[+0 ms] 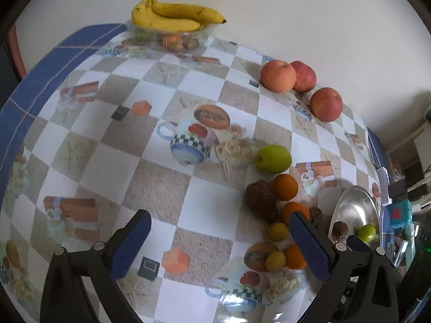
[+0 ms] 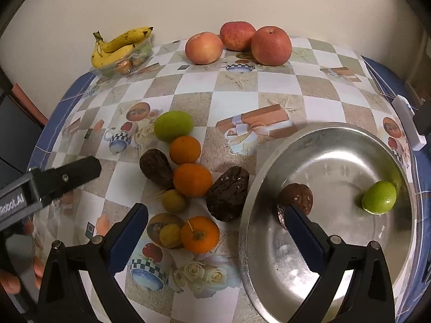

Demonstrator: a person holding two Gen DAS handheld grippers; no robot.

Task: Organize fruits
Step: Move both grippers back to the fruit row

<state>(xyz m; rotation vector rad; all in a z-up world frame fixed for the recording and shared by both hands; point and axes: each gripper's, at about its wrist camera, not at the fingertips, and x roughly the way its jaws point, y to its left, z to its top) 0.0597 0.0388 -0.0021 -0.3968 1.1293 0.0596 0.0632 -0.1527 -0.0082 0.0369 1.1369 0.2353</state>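
Sorting loose fruit into steel bowl [image 2: 269,161]: both grippers, left [image 1: 219,245] and right [image 2: 215,235], wide, empty; orange [image 2: 200,234] lies beside bowl, under right gripper; advise descending straight, straddling orange only, clear of neighbouring lime [image 2: 170,235].

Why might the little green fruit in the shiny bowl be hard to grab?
The green fruit looks round and smooth, so it would probably roll away if nudged. It sits on the sloping wall of the metal bowl, which looks slick, so it may slide around. Its glossy skin might slip between the gripper pads.
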